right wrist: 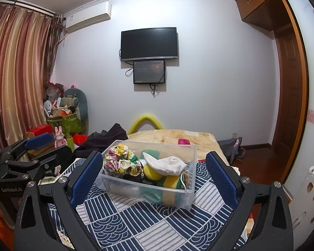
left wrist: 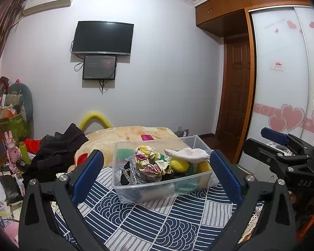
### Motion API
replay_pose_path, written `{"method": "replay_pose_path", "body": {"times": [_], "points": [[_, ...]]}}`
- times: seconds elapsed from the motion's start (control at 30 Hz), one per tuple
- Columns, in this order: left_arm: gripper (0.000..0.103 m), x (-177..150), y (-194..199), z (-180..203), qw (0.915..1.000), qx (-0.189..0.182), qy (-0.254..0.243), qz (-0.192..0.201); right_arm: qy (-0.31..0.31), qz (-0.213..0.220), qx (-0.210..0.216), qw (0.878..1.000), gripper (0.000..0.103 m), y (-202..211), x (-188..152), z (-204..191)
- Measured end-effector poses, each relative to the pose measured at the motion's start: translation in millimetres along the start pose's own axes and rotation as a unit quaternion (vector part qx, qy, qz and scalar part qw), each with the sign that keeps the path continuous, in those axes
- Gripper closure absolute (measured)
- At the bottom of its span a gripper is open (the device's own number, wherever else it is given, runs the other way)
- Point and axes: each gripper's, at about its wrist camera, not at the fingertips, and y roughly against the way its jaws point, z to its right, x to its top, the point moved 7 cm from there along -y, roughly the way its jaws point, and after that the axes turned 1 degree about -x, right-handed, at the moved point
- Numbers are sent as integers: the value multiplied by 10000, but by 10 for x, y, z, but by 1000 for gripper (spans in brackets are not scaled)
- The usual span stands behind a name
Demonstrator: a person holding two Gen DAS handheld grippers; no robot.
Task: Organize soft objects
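A clear plastic bin (left wrist: pixel 157 190) (right wrist: pixel 119 186) stands on a navy and white patterned cloth (left wrist: pixel 157 223) (right wrist: pixel 136 226). It holds soft things: a floral scrunchie (left wrist: pixel 150 159) (right wrist: pixel 119 159), a white sock (left wrist: pixel 188 153) (right wrist: pixel 167 164), yellow sponges (left wrist: pixel 179 164) (right wrist: pixel 152 172) and dark items. My left gripper (left wrist: pixel 157 161) is open and empty, just short of the bin, its fingers wider than the bin. My right gripper (right wrist: pixel 155 163) is open and empty, likewise facing the bin. Each gripper shows at the side of the other's view (left wrist: pixel 282 144) (right wrist: pixel 37 148).
Behind the bin lies a beige blanket on the bed (left wrist: pixel 125 136) (right wrist: pixel 178 136) with a pink object (left wrist: pixel 147 137) (right wrist: pixel 183 141). Dark clothes (left wrist: pixel 56 150) (right wrist: pixel 106 136) are piled at the left. Clutter and boxes stand at the far left (left wrist: pixel 8 125). A wardrobe (left wrist: pixel 282 83) is on the right.
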Motion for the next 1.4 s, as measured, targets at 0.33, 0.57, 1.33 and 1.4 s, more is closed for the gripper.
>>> {"method": "replay_pose_path", "body": {"times": [0.33, 0.57, 1.33, 1.4], "points": [[0, -21, 13, 22, 10000, -26, -14, 4, -5, 14, 3, 10000, 4, 14, 15, 7], [0, -20, 20, 35, 10000, -52, -25, 7, -7, 24, -3, 10000, 4, 25, 23, 12], [0, -4, 31, 19, 9998, -182, 63, 14, 11, 37, 6, 10000, 4, 26, 31, 6], [0, -3, 27, 11, 9998, -175, 85, 9, 9, 35, 6, 10000, 4, 26, 31, 7]]}}
